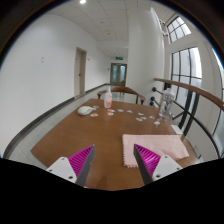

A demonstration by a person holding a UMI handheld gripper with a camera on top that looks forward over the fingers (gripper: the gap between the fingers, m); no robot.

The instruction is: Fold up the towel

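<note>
A pale pink towel (156, 147) lies flat on the brown wooden table (90, 135), ahead of the right finger and a little to its right. My gripper (113, 162) is held above the near part of the table with its fingers wide apart and nothing between them. The magenta pads (81, 159) face each other over bare wood. The near edge of the towel is partly hidden behind the right finger.
Small white items (120, 111) lie scattered across the far half of the table. A bottle (108, 98) stands at the far end, next to a white object (87, 110). Chairs (170, 105) line the right side by the windows. A door (80, 72) is in the left wall.
</note>
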